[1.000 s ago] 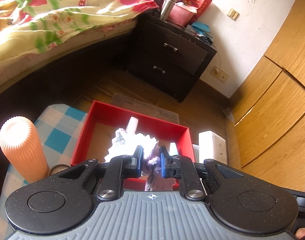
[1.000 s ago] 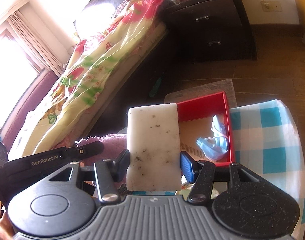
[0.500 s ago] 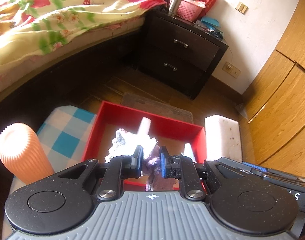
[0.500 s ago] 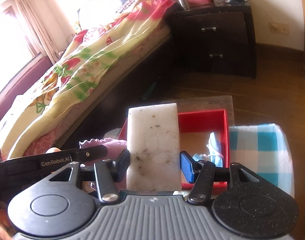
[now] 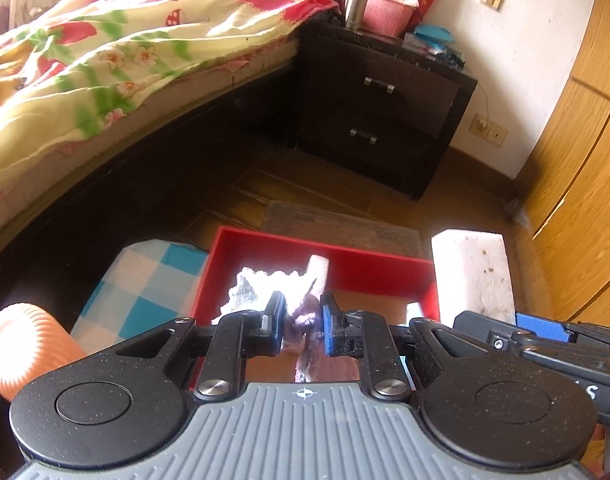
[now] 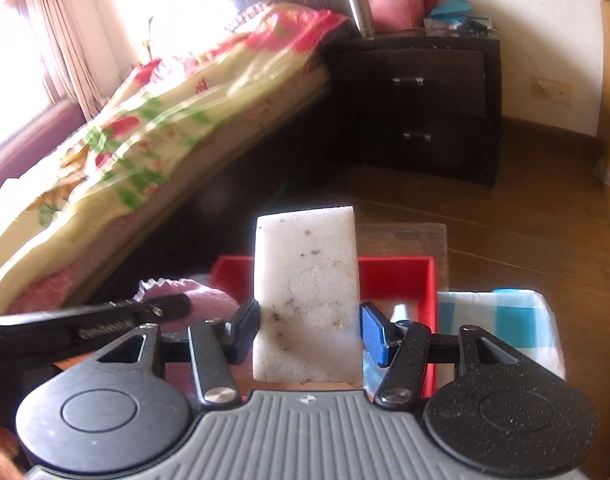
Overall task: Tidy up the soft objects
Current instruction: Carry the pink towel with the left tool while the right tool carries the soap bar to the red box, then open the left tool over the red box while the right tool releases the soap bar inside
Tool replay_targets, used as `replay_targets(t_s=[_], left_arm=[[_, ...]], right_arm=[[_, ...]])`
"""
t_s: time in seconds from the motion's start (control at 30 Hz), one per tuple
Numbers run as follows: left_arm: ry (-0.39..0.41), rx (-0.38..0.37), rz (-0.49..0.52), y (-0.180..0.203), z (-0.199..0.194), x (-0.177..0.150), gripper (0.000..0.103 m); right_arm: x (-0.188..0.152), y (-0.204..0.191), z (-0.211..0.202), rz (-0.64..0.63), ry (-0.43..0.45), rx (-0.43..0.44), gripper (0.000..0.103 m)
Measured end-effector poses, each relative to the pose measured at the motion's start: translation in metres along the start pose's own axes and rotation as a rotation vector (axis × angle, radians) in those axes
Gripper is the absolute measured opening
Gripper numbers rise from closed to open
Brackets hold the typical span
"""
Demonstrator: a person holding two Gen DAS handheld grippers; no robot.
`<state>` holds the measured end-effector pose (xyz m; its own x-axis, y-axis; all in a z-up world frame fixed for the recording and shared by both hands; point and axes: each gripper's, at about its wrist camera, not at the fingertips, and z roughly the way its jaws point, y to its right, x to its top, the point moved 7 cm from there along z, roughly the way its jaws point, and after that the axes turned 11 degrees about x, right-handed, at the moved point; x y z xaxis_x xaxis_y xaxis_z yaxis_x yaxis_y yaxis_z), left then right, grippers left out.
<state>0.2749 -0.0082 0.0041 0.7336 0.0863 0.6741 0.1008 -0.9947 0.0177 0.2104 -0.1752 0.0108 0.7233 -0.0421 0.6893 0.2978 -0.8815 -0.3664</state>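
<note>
My left gripper [image 5: 299, 320] is shut on a purple cloth [image 5: 305, 340] with a white lacy edge, held above the red box [image 5: 261, 242]. My right gripper [image 6: 309, 324] is shut on a white foam sponge [image 6: 307, 280], dirty with dark specks, held upright above the box's near edge [image 6: 397, 270]. The sponge also shows at the right in the left wrist view [image 5: 471, 272]. The purple cloth shows at the left in the right wrist view [image 6: 201, 292]. A light blue mask [image 6: 399, 314] lies inside the box, mostly hidden.
The box sits on a blue and white checked cloth [image 5: 145, 280]. An orange ribbed cylinder [image 5: 21, 348] stands at the left. Behind are a bed with a floral quilt [image 5: 105, 60], a dark nightstand [image 5: 381, 96] and wooden wardrobe doors [image 5: 577, 140].
Both grippers have tilted up and moved closer together over the box. The sponge has come further into the left wrist view. Both grips are unchanged.
</note>
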Motion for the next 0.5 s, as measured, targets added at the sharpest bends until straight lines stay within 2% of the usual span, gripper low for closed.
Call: replay_targets(t_s=[0.17,0.3,0.5], left_arm=[[-0.038,0.024,0.026,0.004,0.021,-0.006,0.018],[-0.058,0.05,0.04,0.006,0.037,-0.01,0.018],[-0.062,0.074,0.052,0.007,0.053,-0.012,0.019]], right_arm=[[-0.011,0.023,0.026,0.024,-0.077,-0.045,0.032],[-0.015,0.038,0.044,0.023,-0.105,-0.087,0.032],[-0.024,0.046,0.069,0.012,-0.14,-0.096,0.032]])
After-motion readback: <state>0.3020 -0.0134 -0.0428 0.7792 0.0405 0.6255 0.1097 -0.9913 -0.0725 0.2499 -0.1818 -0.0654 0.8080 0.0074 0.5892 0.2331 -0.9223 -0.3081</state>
